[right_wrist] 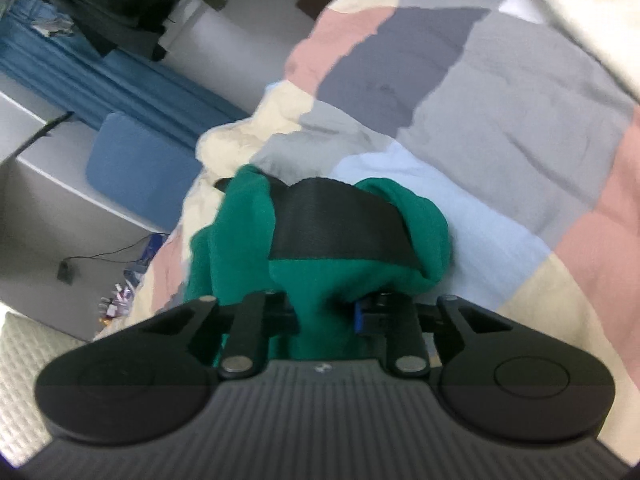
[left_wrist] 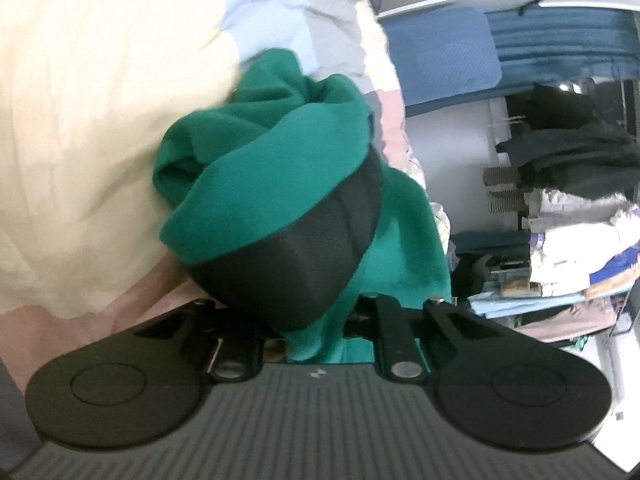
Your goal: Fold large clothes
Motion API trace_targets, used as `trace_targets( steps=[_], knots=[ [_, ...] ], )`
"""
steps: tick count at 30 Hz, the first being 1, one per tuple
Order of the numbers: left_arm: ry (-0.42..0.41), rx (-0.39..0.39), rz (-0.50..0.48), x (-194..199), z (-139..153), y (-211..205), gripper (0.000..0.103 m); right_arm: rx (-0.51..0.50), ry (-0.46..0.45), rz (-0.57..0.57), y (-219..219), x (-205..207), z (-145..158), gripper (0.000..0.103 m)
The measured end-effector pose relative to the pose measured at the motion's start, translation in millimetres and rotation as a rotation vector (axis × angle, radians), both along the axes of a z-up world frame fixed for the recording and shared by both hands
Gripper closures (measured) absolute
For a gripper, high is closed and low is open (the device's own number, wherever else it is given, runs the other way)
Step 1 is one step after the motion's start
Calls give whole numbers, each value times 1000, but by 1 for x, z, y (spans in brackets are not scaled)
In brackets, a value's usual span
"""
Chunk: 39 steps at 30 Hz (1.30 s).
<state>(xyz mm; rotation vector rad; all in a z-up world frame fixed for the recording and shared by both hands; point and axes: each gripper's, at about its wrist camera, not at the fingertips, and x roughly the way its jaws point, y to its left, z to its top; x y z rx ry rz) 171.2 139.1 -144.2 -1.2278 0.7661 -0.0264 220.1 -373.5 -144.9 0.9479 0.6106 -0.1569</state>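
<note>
A green garment (left_wrist: 276, 152) is bunched over and between the black fingers (left_wrist: 304, 256) of my left gripper (left_wrist: 320, 208), which is shut on it and holds it lifted above the bed. In the right wrist view the same green garment (right_wrist: 320, 280) wraps the black fingers (right_wrist: 340, 224) of my right gripper (right_wrist: 332, 216), which is shut on it too. Cloth hides the fingertips in both views. The rest of the garment hangs out of sight.
A patchwork quilt (right_wrist: 500, 120) in pink, grey, cream and pale blue covers the bed below. A blue cushion (left_wrist: 448, 52) and blue curtain (right_wrist: 80, 72) stand beside the bed. Piles of clothes (left_wrist: 580, 240) lie beyond the bed's edge. A cream cloth (left_wrist: 100, 120) fills the left.
</note>
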Motion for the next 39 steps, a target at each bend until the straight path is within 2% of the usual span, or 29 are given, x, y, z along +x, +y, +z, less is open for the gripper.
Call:
trace_targets(
  steps=[6,13,17,22,27,32,34,37,39],
  knots=[
    [-46,44,-6,-22,20,4,89,-40,-90,29,3,-28,24,85],
    [-51,76,-50,-66,51,8,89,-59,-103,65,-3,-78,45,86],
    [-49,124,-96,-97,75,6,89,-65,-103,87,-7,-111,61,86],
    [-49,177,-143,-139,105,-2,89,-58,-152,85,-12,-155,84,86],
    [-38,173,-182,-151,106,-2,88,-66,-151,78,-16,-176,90,85],
    [33,143,-236,-134,91,2,82,-5,-94,75,-23,-159,73,76],
    [21,139,-257,-134,92,4,74,12,-114,87,-25,-160,72,68],
    [17,102,-248,-129,92,8,69,45,-175,114,-28,-162,74,59],
    [3,86,-232,-122,95,6,67,44,-209,136,-28,-160,81,58]
  ],
)
